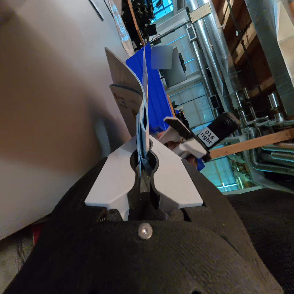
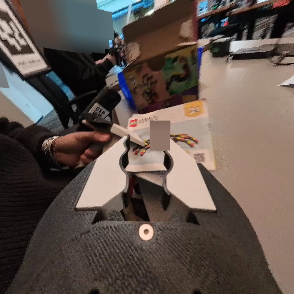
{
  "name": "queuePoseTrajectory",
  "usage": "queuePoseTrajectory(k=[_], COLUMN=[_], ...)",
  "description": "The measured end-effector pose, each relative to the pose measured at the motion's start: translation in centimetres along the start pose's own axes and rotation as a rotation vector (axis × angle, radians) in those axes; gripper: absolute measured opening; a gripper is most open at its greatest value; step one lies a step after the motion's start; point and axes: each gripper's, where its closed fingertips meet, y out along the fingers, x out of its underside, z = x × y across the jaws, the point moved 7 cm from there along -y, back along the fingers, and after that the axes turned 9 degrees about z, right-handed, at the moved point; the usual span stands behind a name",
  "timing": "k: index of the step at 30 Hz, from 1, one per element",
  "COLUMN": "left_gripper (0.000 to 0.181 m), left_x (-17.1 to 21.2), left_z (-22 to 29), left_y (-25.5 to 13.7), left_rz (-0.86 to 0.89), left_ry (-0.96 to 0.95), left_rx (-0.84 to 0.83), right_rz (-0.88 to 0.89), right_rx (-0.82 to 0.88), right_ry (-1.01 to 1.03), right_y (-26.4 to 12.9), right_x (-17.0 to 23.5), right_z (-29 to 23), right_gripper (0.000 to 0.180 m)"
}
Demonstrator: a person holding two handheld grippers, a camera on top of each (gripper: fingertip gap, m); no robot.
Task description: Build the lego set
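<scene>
My left gripper (image 1: 144, 143) is shut on the pale blue instruction booklet (image 1: 143, 111), which stands edge-on between its white fingers (image 1: 120, 167) and bends away to the left. The right wrist view shows the same grasp: the left gripper (image 2: 127, 133) pinches the booklet (image 2: 183, 127) by its left side, over the grey table (image 2: 238, 111). My right gripper (image 2: 148, 143) is open and holds nothing. Its fingers (image 2: 108, 171) stand wide apart just in front of the booklet's near edge without touching it. It also shows in the left wrist view (image 1: 175, 135), to the right of the booklet.
The opened Lego box (image 2: 162, 76) stands on the table behind the booklet; its blue side (image 1: 152, 95) shows in the left wrist view. A person's hand (image 2: 76, 146) holds the left gripper. Another paper (image 2: 288, 82) lies at the far right. About 4 cm separates my left fingertips from my right.
</scene>
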Motion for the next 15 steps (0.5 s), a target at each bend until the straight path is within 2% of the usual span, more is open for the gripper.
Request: queuePoseTrajectory(k=[6,9,15], left_gripper=[0.000,0.000,0.000], left_x=[-0.4,-0.4,-1.3], left_z=[1.6,2.4,3.5], left_y=[0.0,0.1,-0.7], left_rz=[-0.015,-0.102,-0.165], left_ry=[0.149,0.255,0.510], left_rx=[0.054,0.103,0.113], right_rz=[0.024,0.045,0.066], right_rx=[0.171,0.217,0.213], right_ry=[-0.025,-0.074,-0.094], right_y=[-1.8,-2.3,-3.7], right_x=[-0.9,-1.4,-2.1], right_z=[2.8,3.3,3.7], right_gripper=[0.064,0.077,0.082])
